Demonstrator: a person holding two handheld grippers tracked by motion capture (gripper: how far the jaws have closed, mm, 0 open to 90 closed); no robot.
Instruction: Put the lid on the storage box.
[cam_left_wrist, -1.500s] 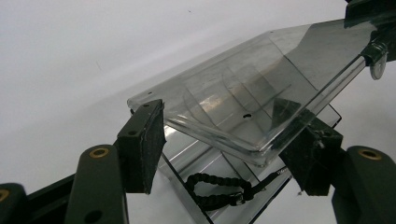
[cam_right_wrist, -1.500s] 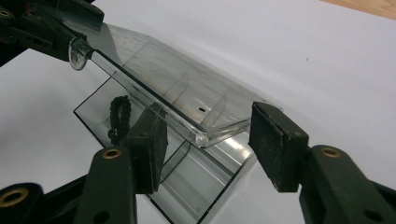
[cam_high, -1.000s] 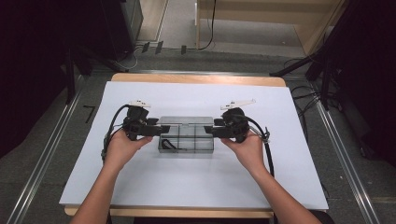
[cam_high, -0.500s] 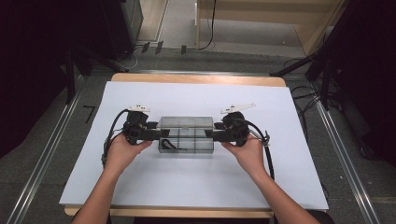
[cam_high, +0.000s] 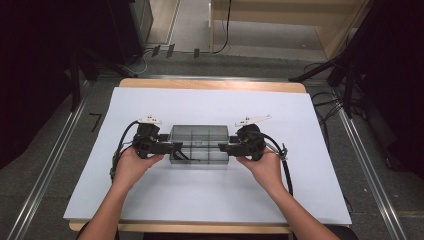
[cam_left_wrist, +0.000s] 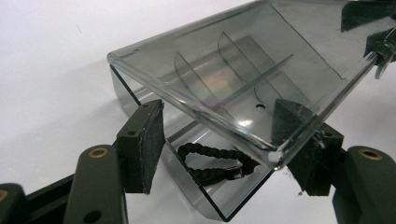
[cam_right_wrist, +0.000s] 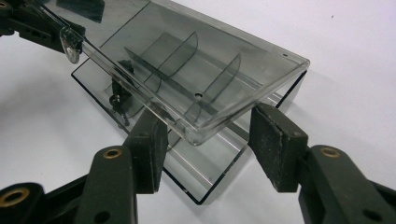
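Btwn both tongs: clear box (cam_high: 199, 144), lid raised.

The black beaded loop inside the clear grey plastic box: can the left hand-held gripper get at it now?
Probably not. The black beaded loop lies in the clear grey plastic box under its tilted transparent lid, and the left hand-held gripper straddles the box's end wall.

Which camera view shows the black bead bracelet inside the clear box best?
The left gripper view: the bracelet lies close, in the box's near end. The high view shows it as a small dark loop; the right gripper view shows a dark bit.
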